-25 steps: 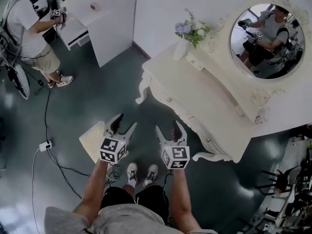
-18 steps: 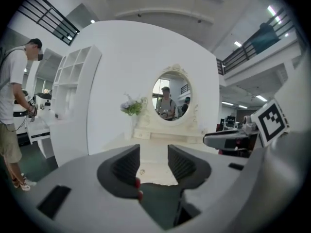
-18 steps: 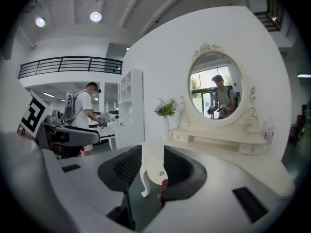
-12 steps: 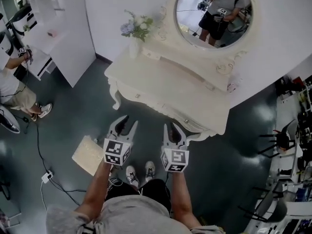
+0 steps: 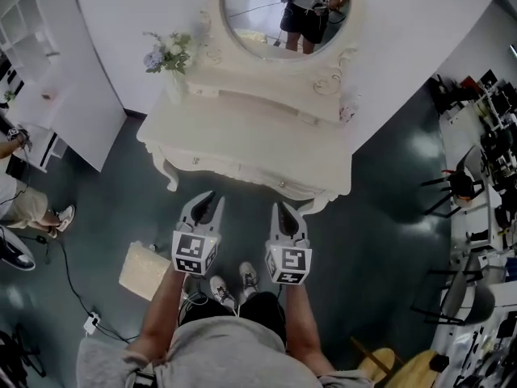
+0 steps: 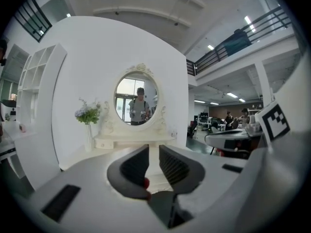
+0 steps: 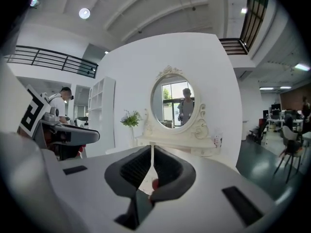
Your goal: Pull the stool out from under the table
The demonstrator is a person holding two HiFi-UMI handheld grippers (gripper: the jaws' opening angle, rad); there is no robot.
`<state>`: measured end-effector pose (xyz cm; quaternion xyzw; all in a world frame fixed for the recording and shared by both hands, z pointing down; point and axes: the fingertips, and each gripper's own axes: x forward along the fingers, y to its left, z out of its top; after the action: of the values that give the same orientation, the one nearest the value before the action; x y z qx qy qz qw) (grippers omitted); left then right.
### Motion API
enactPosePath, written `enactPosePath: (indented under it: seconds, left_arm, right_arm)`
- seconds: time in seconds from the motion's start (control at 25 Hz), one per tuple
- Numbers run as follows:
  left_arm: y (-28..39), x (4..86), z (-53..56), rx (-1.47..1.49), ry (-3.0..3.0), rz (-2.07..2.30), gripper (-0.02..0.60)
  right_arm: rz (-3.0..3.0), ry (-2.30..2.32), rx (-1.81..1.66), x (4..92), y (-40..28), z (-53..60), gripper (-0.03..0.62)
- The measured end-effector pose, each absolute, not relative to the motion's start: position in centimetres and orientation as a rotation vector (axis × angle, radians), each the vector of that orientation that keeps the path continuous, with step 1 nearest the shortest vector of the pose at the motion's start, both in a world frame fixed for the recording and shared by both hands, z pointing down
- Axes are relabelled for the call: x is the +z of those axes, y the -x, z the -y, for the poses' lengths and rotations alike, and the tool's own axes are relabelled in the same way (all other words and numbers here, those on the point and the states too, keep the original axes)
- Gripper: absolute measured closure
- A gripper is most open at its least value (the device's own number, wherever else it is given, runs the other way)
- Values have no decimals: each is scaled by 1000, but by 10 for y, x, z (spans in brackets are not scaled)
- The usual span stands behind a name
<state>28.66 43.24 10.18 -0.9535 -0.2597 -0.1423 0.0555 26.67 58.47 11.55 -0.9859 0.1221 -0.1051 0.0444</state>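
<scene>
Left gripper view, left tool (image 6: 153,152) just closed to a slit (empty), right tool (image 7: 152,149) pressed together

The left gripper (image 5: 212,200) and right gripper (image 5: 284,210) hover side by side before a white table (image 5: 242,136) with a mirror (image 5: 275,14) and flowers (image 5: 168,52). Their jaws have just been closing on nothing. The stool (image 5: 145,271) stands left of the feet (image 5: 234,285).
</scene>
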Motion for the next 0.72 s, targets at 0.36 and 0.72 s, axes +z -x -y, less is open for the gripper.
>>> enactPosePath:
  seconds: [0.36, 0.72]
  left_arm:
    - [-288, 102, -472, -429, 2857, 837, 531]
    - [-295, 109, -481, -445, 2838, 828, 531]
  right_arm:
    - [-290, 3005, -318, 119, -262, -623, 576]
    - [-300, 3006, -313, 119, -272, -633, 577]
